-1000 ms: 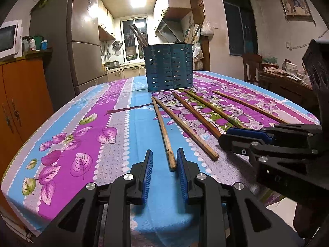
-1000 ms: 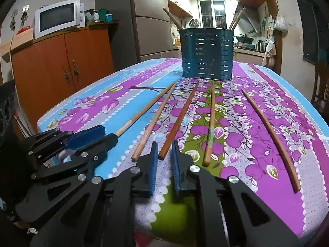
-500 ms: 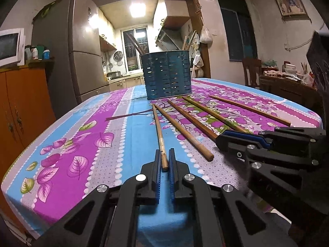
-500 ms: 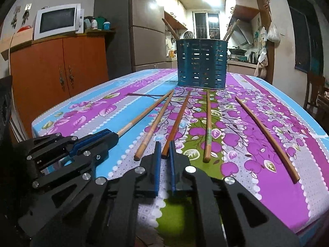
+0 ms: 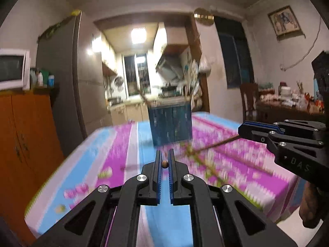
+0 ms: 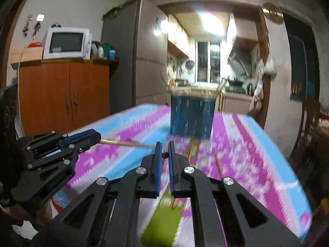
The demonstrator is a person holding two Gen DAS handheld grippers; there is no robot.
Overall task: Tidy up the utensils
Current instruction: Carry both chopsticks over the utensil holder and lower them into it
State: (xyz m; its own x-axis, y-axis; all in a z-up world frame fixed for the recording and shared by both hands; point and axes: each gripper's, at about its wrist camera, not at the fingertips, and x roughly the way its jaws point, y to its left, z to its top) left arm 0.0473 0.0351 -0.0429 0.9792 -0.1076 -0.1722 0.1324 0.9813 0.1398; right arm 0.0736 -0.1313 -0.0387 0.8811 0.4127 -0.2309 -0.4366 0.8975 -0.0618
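Left-wrist view: my left gripper (image 5: 165, 160) is clenched on one chopstick (image 5: 164, 164), seen end-on between the blue pads and carried clear of the table (image 5: 115, 154). Right-wrist view: my right gripper (image 6: 163, 154) grips a second chopstick (image 6: 164, 155) the same way. Both point toward the blue utensil holder (image 6: 191, 117) standing farther up the table. Finding — two sticks picked up, none of these yet deposited; at least two more (image 6: 219, 164) lie on the cloth, blurred. Holder already contains some utensils — count indeterminate.
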